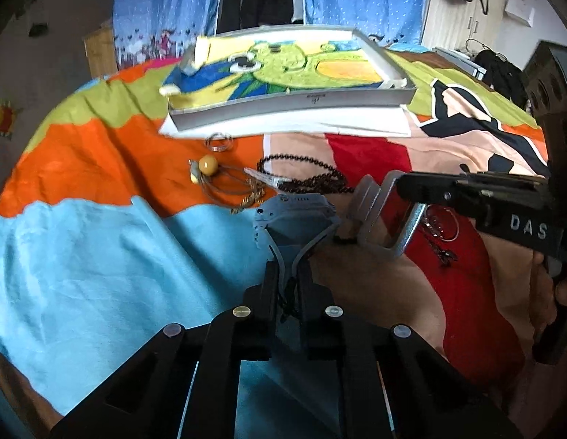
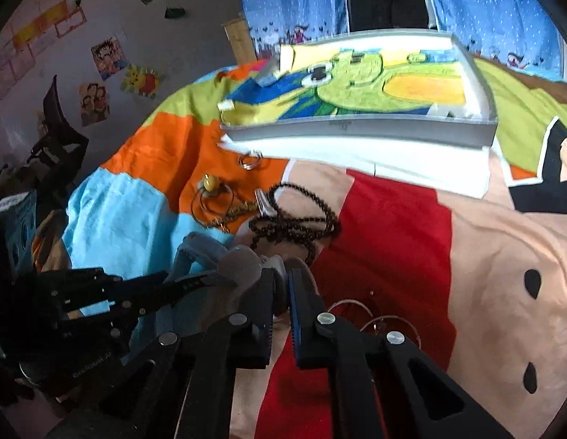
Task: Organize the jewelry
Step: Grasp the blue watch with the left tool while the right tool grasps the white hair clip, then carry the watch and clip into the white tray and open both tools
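Left claw [image 1: 294, 205] has its grey fingertips pressed together, tilted down over the bed [image 1: 82, 256], at the seam where the blue patch of the bedspread meets the orange. The right claw [image 2: 283, 267] is just beside it, the two nearly tip to tip, and its jaws are drawn together as well. A short run of dark beads shows between the two claws; whether either one actually pinches it cannot be told.

The dark bead necklace [image 2: 298, 223] lies in loose loops in the middle of the bed, just beyond both claws, one strand trailing down toward the right claw's tips. A silver clip [image 1: 269, 179] touches its left side. Farther left sit a gold chain [image 1: 252, 194] and a yellow bead [image 1: 207, 164] on a grey cord loop, with a clear ring [image 1: 219, 141] beyond them. Thin wire hoops [image 1: 442, 226] lie on the red patch, under the right claw.

Toward the far edge of the bed rests a shallow white tray [image 1: 283, 106], lined with a frog-print cloth, on a white sheet.
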